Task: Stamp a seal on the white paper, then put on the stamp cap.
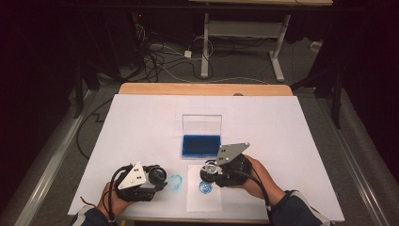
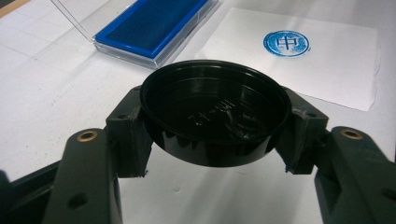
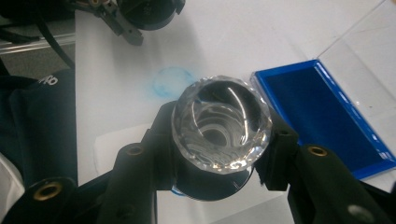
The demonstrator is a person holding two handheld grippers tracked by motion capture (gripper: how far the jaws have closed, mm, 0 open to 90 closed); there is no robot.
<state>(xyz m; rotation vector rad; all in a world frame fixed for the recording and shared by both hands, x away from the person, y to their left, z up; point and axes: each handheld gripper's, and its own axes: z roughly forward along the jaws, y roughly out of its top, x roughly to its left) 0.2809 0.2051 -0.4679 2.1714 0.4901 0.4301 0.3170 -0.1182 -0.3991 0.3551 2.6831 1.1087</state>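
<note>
The blue ink pad (image 1: 201,145) lies in its open clear case near the middle of the white table cover (image 1: 141,122), and everything else can be placed from it. Nearer the person than the pad lies a small sheet of paper (image 1: 203,200) bearing a round blue stamp print (image 2: 286,43). The right gripper (image 1: 211,170) hovers over that sheet, just on the person's side of the pad, its jaws clamped on a stamp with a faceted clear crystal top (image 3: 222,123) and a dark body. To the left of the pad and nearer the person, the left gripper (image 1: 160,181) has its jaws closed on the rim of a round black cap (image 2: 214,116), hollow side up. Beside it on the cover is a faint blue smudge (image 1: 175,181), perhaps another print, too blurred to read.
</note>
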